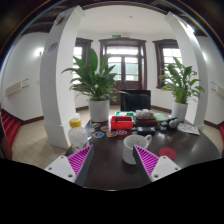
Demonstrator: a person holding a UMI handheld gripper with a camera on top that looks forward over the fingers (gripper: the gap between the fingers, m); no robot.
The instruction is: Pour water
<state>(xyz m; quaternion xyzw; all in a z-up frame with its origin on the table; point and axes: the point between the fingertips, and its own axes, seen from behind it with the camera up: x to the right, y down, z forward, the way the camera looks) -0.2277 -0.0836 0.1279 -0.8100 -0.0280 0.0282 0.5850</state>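
No brand, label or writing can be read anywhere on the things on the table; a green strip above the far doorway at the top centre of the frame may be a sign, but its letters are too small to make out.

The gripper (110, 160) is wide open and holds nothing: its two fingers, each with a magenta pad (78, 158), stand well apart at the lower left and lower right of the frame, touching no object. Between them, closer to the right finger, a white mug (134, 149) stands upright on the dark table (110, 172) with a gap at either side. Just right of the mug, beyond the right finger, sits a small red cup (167, 153).

Farther back, at centre left, a clear bottle with a yellow cap (75, 129) stands near the table's left edge. A red box (121, 123) and a clutter of small items lie in the middle of the table, with a black monitor (135, 100) behind them. Two leafy potted plants flank the scene, one (97, 82) at upper left of centre, the other (181, 84) at the right
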